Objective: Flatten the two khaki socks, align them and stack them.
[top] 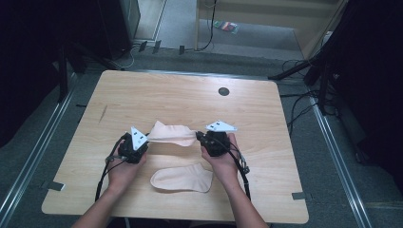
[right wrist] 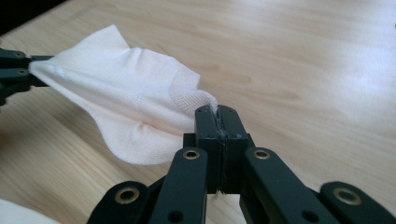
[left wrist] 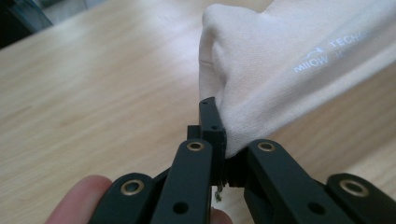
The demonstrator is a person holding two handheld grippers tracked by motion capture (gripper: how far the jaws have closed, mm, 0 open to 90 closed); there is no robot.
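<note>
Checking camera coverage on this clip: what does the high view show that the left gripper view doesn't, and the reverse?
High view alone: a second sock lying flat on the table near the person's side, the right gripper shut on the far end of the held sock, both hands, and the floor with cables around the table.

Left gripper view alone: faint pale lettering printed on the held sock, and a fingertip at the bottom edge.

Both: the left gripper shut on the held sock, above the wooden table.
</note>
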